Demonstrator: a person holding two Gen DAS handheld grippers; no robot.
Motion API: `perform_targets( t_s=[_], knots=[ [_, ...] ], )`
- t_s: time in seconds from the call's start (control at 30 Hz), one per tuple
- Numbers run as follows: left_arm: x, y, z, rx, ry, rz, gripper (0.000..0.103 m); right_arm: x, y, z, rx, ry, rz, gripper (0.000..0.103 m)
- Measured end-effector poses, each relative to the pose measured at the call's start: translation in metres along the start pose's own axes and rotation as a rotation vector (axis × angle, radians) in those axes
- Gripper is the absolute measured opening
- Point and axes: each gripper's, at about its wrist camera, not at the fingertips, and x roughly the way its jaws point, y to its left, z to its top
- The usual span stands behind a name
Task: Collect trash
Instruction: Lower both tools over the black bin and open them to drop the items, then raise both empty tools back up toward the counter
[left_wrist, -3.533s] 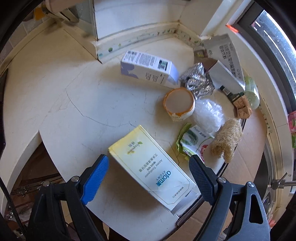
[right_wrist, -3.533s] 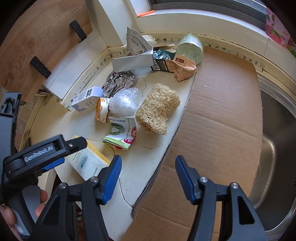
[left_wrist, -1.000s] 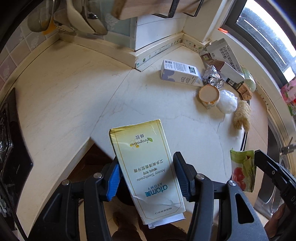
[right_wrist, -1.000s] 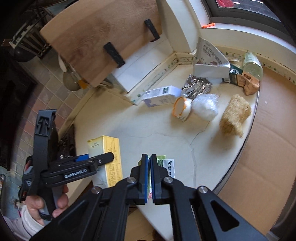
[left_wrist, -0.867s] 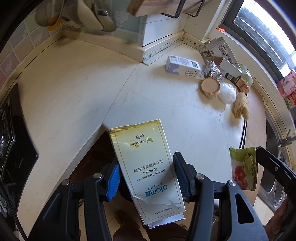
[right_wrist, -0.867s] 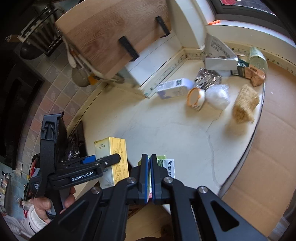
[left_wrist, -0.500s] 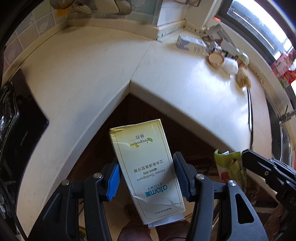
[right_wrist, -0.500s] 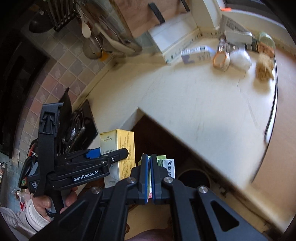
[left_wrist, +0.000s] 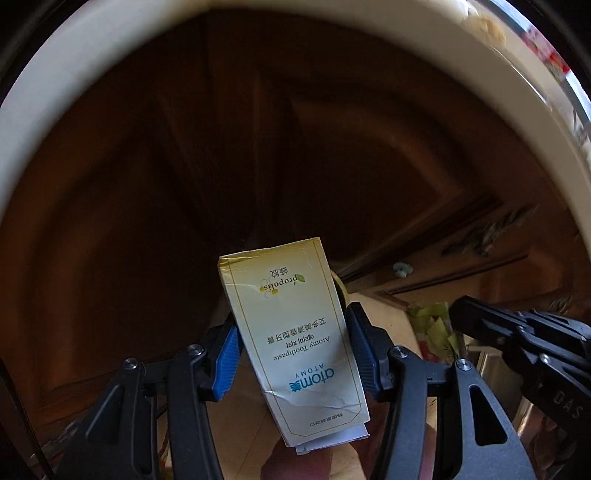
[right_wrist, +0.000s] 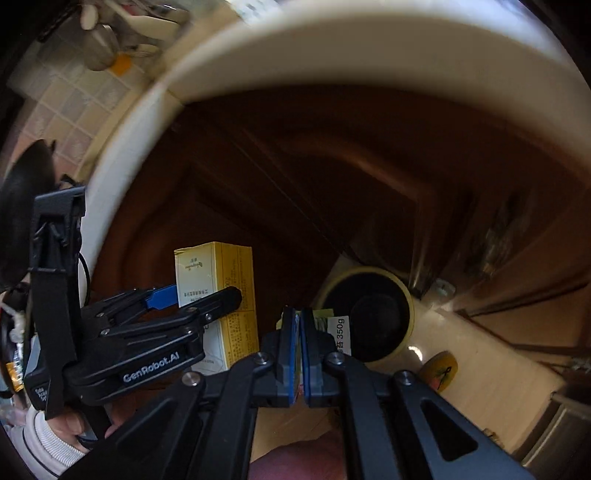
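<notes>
Since a second ago, dropped below the counter edge (left_wrist: 44, 96); littered worktop gone from view, dark cabinet fronts (left_wrist: 229, 140) ahead instead. Two grippers, one item each. Left gripper (left_wrist: 291, 347) clamped across the one yellow box (left_wrist: 291, 328), long axis running away from the camera, print upside down, flap end nearest. Right gripper (right_wrist: 297, 347) pinched fully closed on the single green wrapper (right_wrist: 328, 325), poking out just past the pads. One round bin (right_wrist: 369, 317) directly below, near both
</notes>
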Motion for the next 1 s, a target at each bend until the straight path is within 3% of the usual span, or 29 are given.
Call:
perform_targets(
  t_s=[0.3, 0.5, 0.57, 0.7, 1.0],
  knots=[
    [0.133, 0.005, -0.032, 0.052, 0.063, -0.022, 0.053, 0.119, -0.059, -0.025, 0.014, 0.05, -0.062, 0.003],
    [0.192, 0.014, -0.027, 0.043, 0.108, -0.03, 0.054, 0.172, -0.082, -0.023, 0.032, 0.067, -0.09, 0.005],
    [0.206, 0.019, -0.023, 0.035, 0.143, -0.049, 0.067, 0.182, -0.086, -0.023, 0.052, 0.08, -0.094, 0.006],
    [0.22, 0.021, -0.017, 0.016, 0.175, -0.043, 0.071, 0.184, -0.095, -0.024, 0.067, 0.099, -0.097, 0.018],
    [0.174, 0.012, -0.009, 0.042, 0.098, 0.01, 0.077, 0.146, -0.084, -0.019, 0.054, 0.082, -0.109, 0.019]
  ],
)
